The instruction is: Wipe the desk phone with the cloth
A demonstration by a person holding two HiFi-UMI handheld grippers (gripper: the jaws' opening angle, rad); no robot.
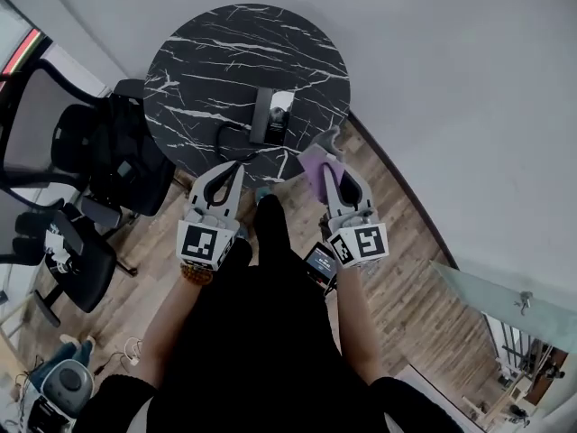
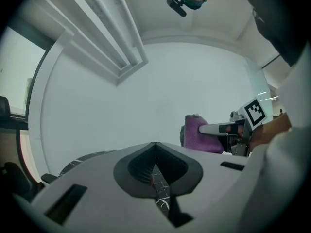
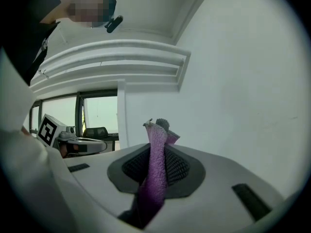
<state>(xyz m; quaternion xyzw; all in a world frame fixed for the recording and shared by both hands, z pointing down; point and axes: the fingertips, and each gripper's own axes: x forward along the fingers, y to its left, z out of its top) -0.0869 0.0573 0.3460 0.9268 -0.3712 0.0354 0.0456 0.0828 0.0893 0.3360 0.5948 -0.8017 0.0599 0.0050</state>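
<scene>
The black desk phone [image 1: 269, 115] lies on the near half of a round black marble table [image 1: 225, 52], its cord [image 1: 227, 132] curling to the left. Held up at the table's near edge, right of the phone, my right gripper [image 1: 330, 156] [image 3: 158, 130] is shut on a purple cloth [image 1: 318, 171] [image 3: 156, 169]; the cloth stands up between the pads. My left gripper [image 1: 225, 168] [image 2: 154, 144] hovers at the near edge, left of the phone, shut with nothing in it. Both gripper views point up at the wall; neither shows the phone.
Two black office chairs [image 1: 99, 152] [image 1: 72, 251] stand left of the table on the wooden floor [image 1: 424, 269]. A white wall runs behind and to the right. A glass panel [image 1: 505, 300] sits at the lower right, a small appliance [image 1: 59, 386] at the bottom left.
</scene>
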